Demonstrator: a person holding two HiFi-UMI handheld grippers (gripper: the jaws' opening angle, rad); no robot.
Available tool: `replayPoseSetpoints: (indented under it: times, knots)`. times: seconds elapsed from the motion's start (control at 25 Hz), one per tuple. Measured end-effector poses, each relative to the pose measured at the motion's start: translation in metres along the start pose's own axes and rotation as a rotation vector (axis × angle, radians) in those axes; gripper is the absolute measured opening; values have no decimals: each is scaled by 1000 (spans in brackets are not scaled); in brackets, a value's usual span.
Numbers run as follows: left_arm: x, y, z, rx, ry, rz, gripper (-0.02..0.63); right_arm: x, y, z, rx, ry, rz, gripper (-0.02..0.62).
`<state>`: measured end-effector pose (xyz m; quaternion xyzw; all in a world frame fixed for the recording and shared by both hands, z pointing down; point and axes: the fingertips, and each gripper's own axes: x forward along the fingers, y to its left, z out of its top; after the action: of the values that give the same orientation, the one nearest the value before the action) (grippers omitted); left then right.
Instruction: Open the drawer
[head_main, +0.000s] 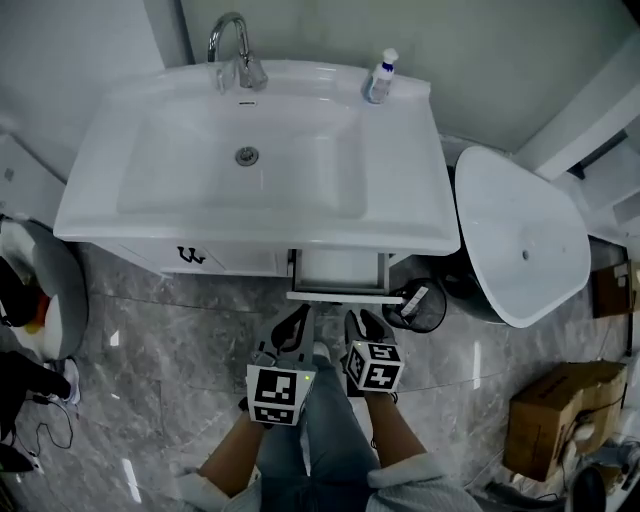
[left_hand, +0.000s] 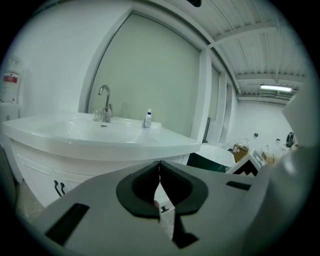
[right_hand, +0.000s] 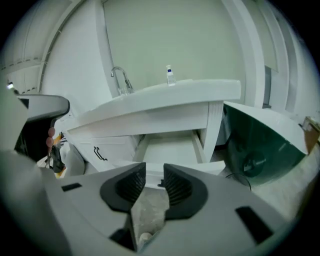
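Observation:
The white drawer (head_main: 340, 272) stands pulled out from under the right part of the washbasin cabinet (head_main: 215, 258), its inside bare. In the right gripper view the drawer (right_hand: 170, 146) lies ahead of the jaws, its front just beyond them. My right gripper (head_main: 366, 324) hangs a little in front of the drawer front, open, with a narrow gap and nothing between its pads (right_hand: 131, 184). My left gripper (head_main: 294, 324) is beside it on the left, shut on nothing, its tips meeting (left_hand: 159, 167). Neither touches the drawer.
A white washbasin (head_main: 100, 200) with a tap (head_main: 232, 45) and a small bottle (head_main: 381, 76) tops the cabinet. A white toilet (head_main: 520, 235) and a black bin (head_main: 420, 305) stand to the right. A cardboard box (head_main: 565, 415) sits on the marble floor at the lower right.

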<state>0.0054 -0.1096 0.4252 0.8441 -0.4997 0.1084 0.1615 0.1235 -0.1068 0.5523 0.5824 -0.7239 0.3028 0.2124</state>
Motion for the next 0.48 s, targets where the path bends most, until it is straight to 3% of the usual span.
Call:
replayPoseSetpoints:
  times: [0.24, 0.48]
  knots:
    - [-22, -12, 46, -3, -44, 14, 17, -48, 26, 53, 8, -60, 90, 114]
    - [-39, -40, 98, -38, -99, -2, 17, -99, 50, 114, -37, -145, 216, 61]
